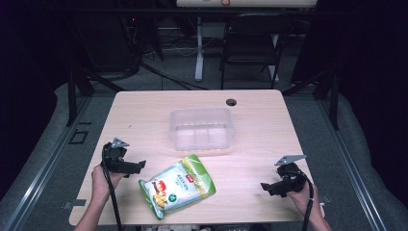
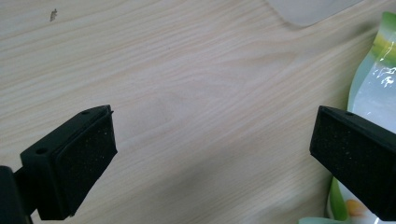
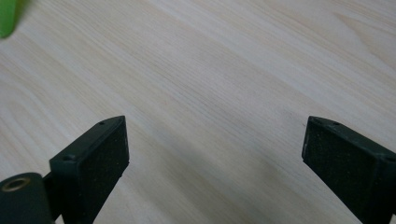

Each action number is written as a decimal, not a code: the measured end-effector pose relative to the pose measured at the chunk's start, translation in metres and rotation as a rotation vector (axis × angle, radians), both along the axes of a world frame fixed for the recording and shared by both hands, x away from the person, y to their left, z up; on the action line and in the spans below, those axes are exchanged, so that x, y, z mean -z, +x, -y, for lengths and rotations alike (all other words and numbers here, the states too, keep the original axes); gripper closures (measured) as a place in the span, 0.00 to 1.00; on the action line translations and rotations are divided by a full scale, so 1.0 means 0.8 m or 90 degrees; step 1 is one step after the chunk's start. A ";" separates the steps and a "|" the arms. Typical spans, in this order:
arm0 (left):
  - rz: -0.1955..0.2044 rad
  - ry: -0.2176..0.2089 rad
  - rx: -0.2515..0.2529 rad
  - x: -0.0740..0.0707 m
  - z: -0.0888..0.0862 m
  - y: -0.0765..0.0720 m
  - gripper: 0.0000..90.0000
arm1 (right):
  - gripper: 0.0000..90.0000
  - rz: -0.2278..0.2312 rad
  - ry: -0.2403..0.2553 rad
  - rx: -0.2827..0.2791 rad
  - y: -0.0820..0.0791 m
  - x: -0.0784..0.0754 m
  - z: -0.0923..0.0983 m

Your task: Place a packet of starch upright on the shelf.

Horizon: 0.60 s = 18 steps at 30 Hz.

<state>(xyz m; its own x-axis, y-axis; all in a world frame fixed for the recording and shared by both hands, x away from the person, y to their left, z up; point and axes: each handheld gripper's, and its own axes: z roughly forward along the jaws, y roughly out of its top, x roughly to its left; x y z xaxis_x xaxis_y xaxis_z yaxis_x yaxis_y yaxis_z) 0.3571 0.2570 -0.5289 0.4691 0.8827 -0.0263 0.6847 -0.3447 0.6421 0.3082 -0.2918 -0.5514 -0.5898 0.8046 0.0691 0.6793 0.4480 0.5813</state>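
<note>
both hands rest low on the pale wooden tabletop (image 1: pixel 144 113), left tongs (image 1: pixel 136 167) and right tongs (image 1: pixel 267 186) gaping empty, pointing inward at the green-and-white plastic snack bag (image 1: pixel 177 186).

We see a light wood table (image 1: pixel 144 115) mid-frame w/ a round black grommet (image 1: pixel 231 102) near its upper edge. On it: a clear plastic tub (image 1: pixel 201 129) at centre and a green-white snack bag (image 1: pixel 177 185) lying flat below it, lower centre.

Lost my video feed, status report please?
Left gripper open, right gripper open, both empty. Snack bag flat between them, untouched. Clear container behind it; nothing in the way.
</note>
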 end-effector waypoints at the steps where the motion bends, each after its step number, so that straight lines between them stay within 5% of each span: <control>1: 0.000 0.000 0.000 0.000 0.000 0.000 0.00 | 0.07 0.000 0.000 0.000 0.000 0.000 0.000; 7: -0.015 0.000 0.014 -0.007 0.008 0.003 0.00 | 0.07 -0.001 -0.012 -0.005 0.001 -0.001 -0.003; 15: -0.004 0.001 0.037 -0.021 0.027 0.006 0.02 | 0.09 0.005 -0.027 0.006 0.000 -0.002 -0.009; 18: -0.015 -0.009 0.054 -0.023 0.035 0.010 0.01 | 0.08 -0.004 -0.009 0.000 0.002 0.000 -0.009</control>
<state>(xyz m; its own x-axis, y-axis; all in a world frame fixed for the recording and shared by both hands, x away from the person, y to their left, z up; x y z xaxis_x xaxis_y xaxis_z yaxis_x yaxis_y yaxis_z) 0.3648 0.2292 -0.5104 0.5408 0.8396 -0.0510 0.6688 -0.3924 0.6314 0.3100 -0.2845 -0.5517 -0.5894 0.8055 0.0613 0.6826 0.4560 0.5710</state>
